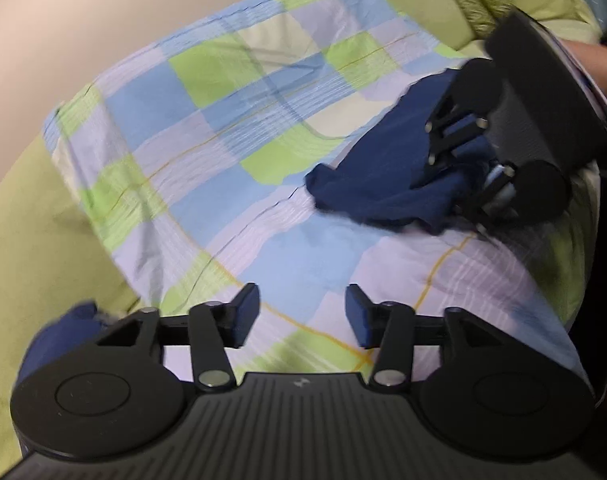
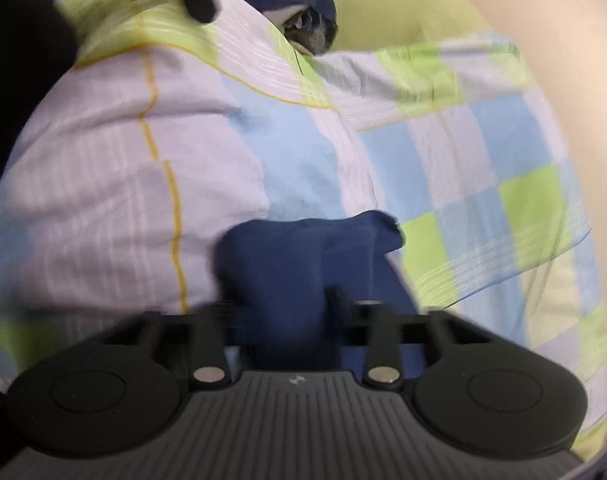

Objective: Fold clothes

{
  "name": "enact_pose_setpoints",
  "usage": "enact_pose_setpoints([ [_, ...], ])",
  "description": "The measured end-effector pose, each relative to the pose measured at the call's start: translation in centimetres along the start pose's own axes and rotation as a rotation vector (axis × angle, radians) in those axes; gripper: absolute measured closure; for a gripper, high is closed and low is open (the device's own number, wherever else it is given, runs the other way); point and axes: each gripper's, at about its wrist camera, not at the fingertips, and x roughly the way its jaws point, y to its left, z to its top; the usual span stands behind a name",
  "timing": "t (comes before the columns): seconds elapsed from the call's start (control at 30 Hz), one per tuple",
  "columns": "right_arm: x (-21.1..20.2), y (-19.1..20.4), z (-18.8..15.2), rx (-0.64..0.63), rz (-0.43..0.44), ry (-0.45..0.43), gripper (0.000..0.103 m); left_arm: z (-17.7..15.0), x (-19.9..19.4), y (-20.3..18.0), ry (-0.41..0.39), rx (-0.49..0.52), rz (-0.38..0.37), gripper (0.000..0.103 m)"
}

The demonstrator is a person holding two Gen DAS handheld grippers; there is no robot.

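1. The working surface is a bed covered by a checked sheet (image 1: 207, 128) in pale blue, lime green and lilac with thin yellow lines; it lies rumpled over a plain green cover (image 1: 27, 248).
2. A pale wall (image 1: 63, 12) rises behind the bed.
3. The navy garment (image 1: 383, 168) sits bunched and creased on the sheet toward the right of the left wrist view.
4. The right tongs (image 2: 291, 312) are clamped on a fold of that garment, cloth spilling forward past the fingers.
5. The left tongs (image 1: 302, 312) stand apart with nothing between them, above bare sheet.
6. The sheet's edge drops to the green cover on the left; much of the sheet around the garment lies uncovered.
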Motion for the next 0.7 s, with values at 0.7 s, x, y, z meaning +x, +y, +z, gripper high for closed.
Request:
enact_pose_setpoints([
  [0.7, -9.9, -9.6, -3.5, 0.310, 0.317, -0.102, 0.095, 1.5, 10.0, -4.0, -0.407, 0.674, -0.039, 0.021],
])
